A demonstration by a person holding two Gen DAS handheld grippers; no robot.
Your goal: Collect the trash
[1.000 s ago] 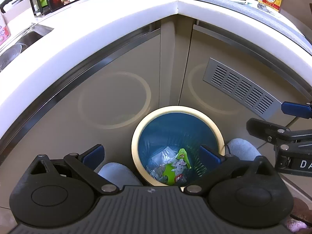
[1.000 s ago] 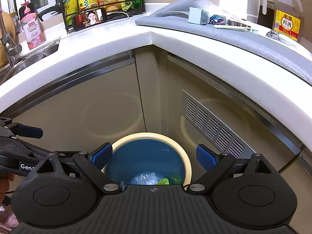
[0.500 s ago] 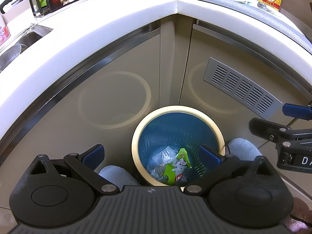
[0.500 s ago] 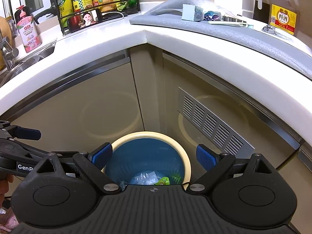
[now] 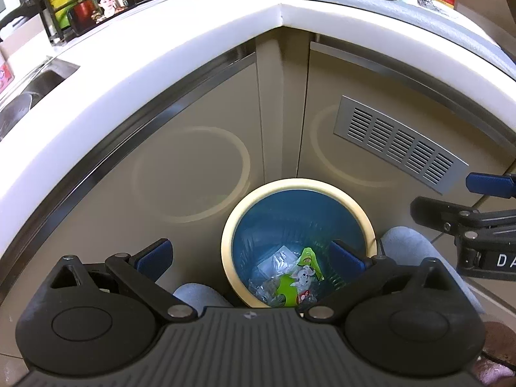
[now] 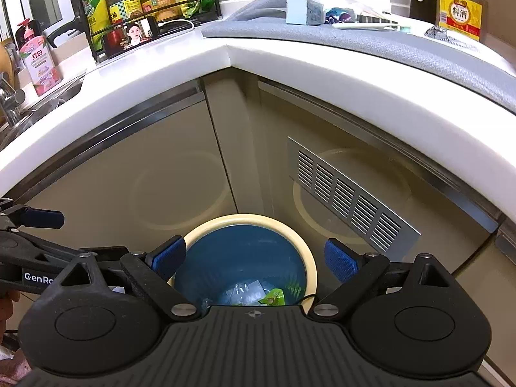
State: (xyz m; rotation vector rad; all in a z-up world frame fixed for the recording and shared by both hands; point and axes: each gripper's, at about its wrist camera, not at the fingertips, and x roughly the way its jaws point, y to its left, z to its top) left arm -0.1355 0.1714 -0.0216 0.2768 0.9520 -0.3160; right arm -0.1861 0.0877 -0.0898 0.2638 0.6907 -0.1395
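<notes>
A round trash bin (image 5: 361,208) with a cream rim and blue liner stands on the floor in the cabinet corner; it also shows in the right wrist view (image 6: 290,227). Inside lie a green wrapper (image 5: 298,279) and clear plastic scraps (image 5: 274,262). My left gripper (image 5: 250,254) is open and empty above the bin's near left side. My right gripper (image 6: 256,258) is open and empty above the bin. Each gripper appears at the edge of the other's view. On the grey mat (image 6: 419,45) lie a small box (image 6: 303,9) and wrappers (image 6: 338,14).
The white counter edge (image 5: 193,38) curves overhead. A metal vent grille (image 5: 400,143) is on the right cabinet door. A rack of bottles (image 6: 145,3), a sink (image 5: 29,90), a soap bottle (image 6: 37,59) and a cooking wine jug (image 6: 459,9) stand on the counter.
Both grippers have risen slightly, so more of the counter top shows. Both stay open and empty. The trash in the bin has not moved.
</notes>
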